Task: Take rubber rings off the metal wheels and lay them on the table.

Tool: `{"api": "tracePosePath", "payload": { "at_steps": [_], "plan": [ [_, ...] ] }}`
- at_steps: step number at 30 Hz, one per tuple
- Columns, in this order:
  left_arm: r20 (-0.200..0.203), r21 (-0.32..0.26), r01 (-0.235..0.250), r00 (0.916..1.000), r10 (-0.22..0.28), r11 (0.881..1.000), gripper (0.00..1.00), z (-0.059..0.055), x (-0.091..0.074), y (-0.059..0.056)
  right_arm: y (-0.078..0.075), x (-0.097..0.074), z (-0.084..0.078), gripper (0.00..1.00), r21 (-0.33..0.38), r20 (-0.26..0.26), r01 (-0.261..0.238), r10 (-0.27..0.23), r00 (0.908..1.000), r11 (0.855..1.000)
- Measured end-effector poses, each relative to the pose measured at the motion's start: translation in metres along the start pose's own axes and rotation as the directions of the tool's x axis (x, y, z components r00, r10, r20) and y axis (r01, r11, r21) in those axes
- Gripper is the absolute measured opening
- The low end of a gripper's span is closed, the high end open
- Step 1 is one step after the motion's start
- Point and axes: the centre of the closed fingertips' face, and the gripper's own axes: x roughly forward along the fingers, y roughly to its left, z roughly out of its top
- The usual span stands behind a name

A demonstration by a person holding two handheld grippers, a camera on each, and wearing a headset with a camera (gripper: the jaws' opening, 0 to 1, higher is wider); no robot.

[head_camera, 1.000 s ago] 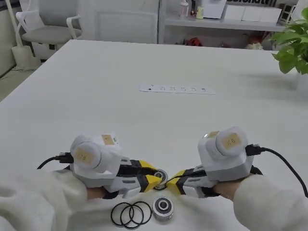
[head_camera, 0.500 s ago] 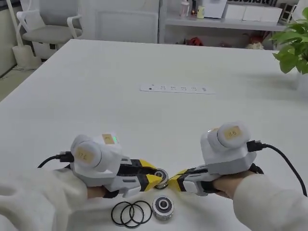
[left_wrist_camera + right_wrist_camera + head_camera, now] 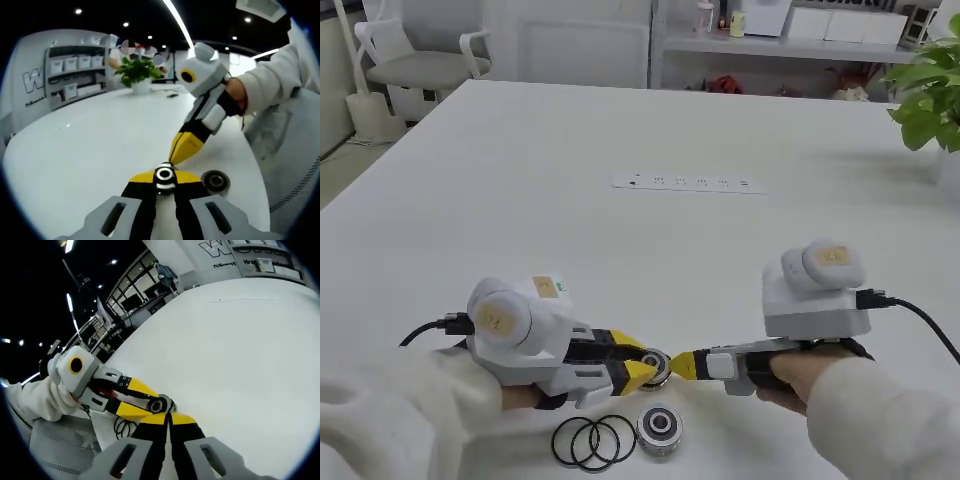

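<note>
My left gripper (image 3: 642, 372) is shut on a small metal wheel (image 3: 655, 367) and holds it just above the table; its jaws clamp the wheel (image 3: 165, 177) from both sides. My right gripper (image 3: 680, 365) comes in from the right with its yellow tips (image 3: 186, 146) closed, pinching the thin black rubber ring at the wheel's rim (image 3: 159, 404). My right gripper (image 3: 167, 419) shows its jaws pressed together. Three loose black rubber rings (image 3: 593, 443) lie on the table in front of the left gripper. A second wheel (image 3: 659, 430) stands beside them.
The white table (image 3: 620, 250) stretches far ahead, with a white power strip (image 3: 688, 184) lying flat at mid-table. A green plant (image 3: 930, 95) stands at the far right edge. Black cables trail from both grippers. An office chair and shelves stand beyond the table.
My right hand has swung out to the right and rolled, its body now farther from the wheel and its jaws lying flatter. The tips stay at the wheel. My left gripper has held still.
</note>
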Motion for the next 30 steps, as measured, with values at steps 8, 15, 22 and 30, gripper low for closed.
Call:
{"api": "tracePosePath", "payload": {
  "at_steps": [8,15,22,30],
  "plan": [
    [-0.002,0.007,0.001,1.0000,-0.001,1.000,0.13,0.000,-0.001,-0.001,0.007,0.002,0.002,0.00,0.001,0.000,-0.016,0.016,0.9999,1.000],
    [-0.006,0.013,0.000,1.0000,0.000,1.000,0.13,0.000,0.000,-0.001,0.010,0.003,0.004,0.00,-0.006,0.004,-0.026,0.026,0.9997,1.000],
    [-0.010,0.020,0.003,0.9999,-0.003,1.000,0.13,-0.001,0.000,-0.002,0.020,0.004,0.008,0.00,0.008,0.029,-0.085,0.085,0.9960,0.996],
    [-0.045,0.040,0.000,0.9990,0.002,0.999,0.14,0.000,0.000,-0.002,0.031,0.003,0.014,0.00,0.006,0.031,-0.114,0.114,0.9930,0.993]
  ]
}}
